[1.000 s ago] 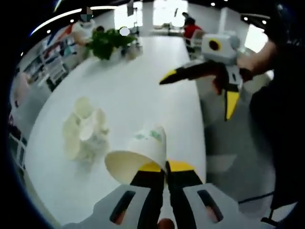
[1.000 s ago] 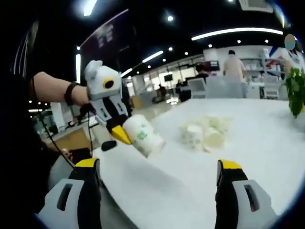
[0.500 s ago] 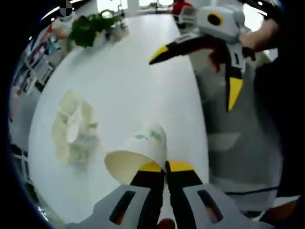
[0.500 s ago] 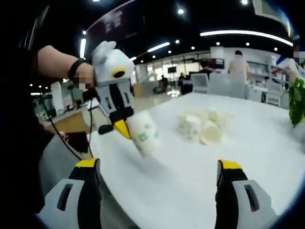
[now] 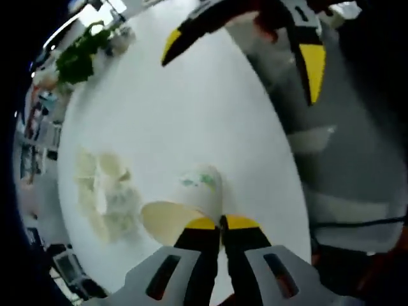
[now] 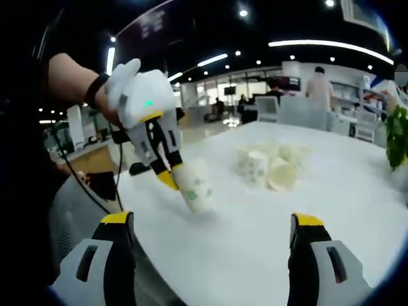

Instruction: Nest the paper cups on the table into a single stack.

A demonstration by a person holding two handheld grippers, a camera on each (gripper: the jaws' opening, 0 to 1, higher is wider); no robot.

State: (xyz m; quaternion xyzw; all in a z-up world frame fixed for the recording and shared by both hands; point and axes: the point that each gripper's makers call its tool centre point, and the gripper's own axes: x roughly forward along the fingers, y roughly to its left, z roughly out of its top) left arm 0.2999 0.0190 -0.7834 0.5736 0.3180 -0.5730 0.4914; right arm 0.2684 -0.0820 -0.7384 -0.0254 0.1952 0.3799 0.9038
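In the left gripper view my left gripper (image 5: pixel 220 222) is shut on the rim of a white paper cup (image 5: pixel 189 203) with a green print, its open mouth facing the lens. The same cup (image 6: pixel 193 186) appears in the right gripper view, tilted, its base touching or nearly touching the white table (image 6: pixel 344 191), held by the left gripper (image 6: pixel 167 177). A heap of several loose paper cups (image 5: pixel 102 194) lies on the table; it is further back in the right gripper view (image 6: pixel 268 166). My right gripper (image 6: pixel 210 226) is open and holds nothing; it also hangs above the table (image 5: pixel 239 44).
A green potted plant (image 5: pixel 80 54) stands at the table's far end, also at the right edge (image 6: pixel 396 134). The table's near rim (image 6: pixel 146 255) curves below the right gripper. Chairs and people (image 6: pixel 319 86) are beyond the far side.
The left gripper has lowered and tipped the held cup down toward the table surface. The right gripper stayed open and roughly in place.
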